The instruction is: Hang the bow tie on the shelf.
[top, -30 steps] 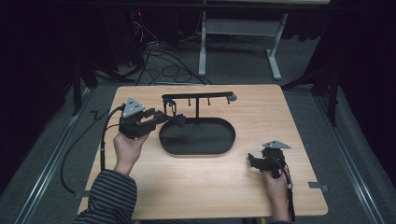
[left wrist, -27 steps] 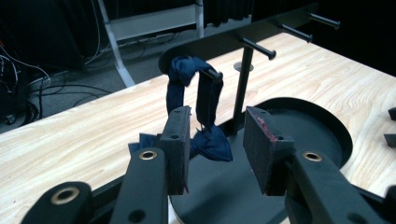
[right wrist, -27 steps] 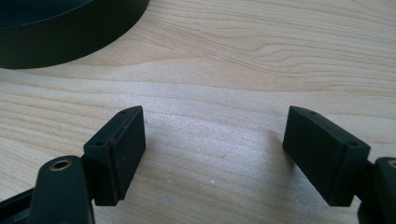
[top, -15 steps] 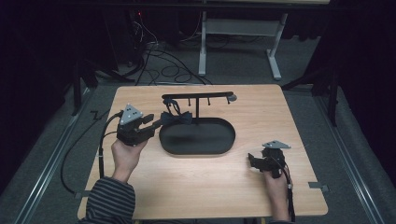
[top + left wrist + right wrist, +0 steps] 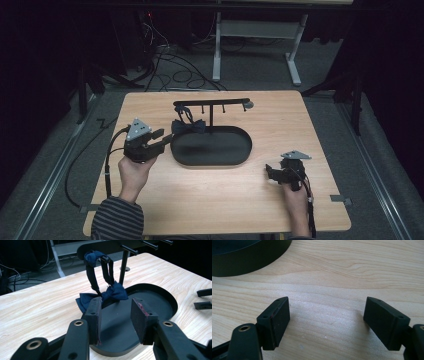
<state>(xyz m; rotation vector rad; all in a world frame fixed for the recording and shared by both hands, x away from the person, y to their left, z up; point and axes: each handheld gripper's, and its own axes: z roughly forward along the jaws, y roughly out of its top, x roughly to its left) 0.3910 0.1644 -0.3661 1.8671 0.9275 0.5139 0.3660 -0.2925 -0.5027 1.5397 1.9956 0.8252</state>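
1. High view: the black oval tray [image 5: 235,150] lies at the middle of the wooden table [image 5: 200,200], its long axis running left to right. Bare wood lies on every side of the tray, widest between it and the near table edge.
2. A black rack [image 5: 212,104] stands at the tray's far rim, its bar parallel to the tray's long axis.
3. The navy bow tie [image 5: 188,127] hangs by its strap from the rack's left end, the bow resting over the tray's far-left rim, wings spread sideways.
4. The left gripper [image 5: 162,140] sits just left of the tray, jaws moderately apart and empty, pointing toward the bow tie [image 5: 110,293], which lies just beyond the tips.
5. The right gripper [image 5: 270,175] rests near the tray's right end, jaws wide apart over bare wood, holding nothing.
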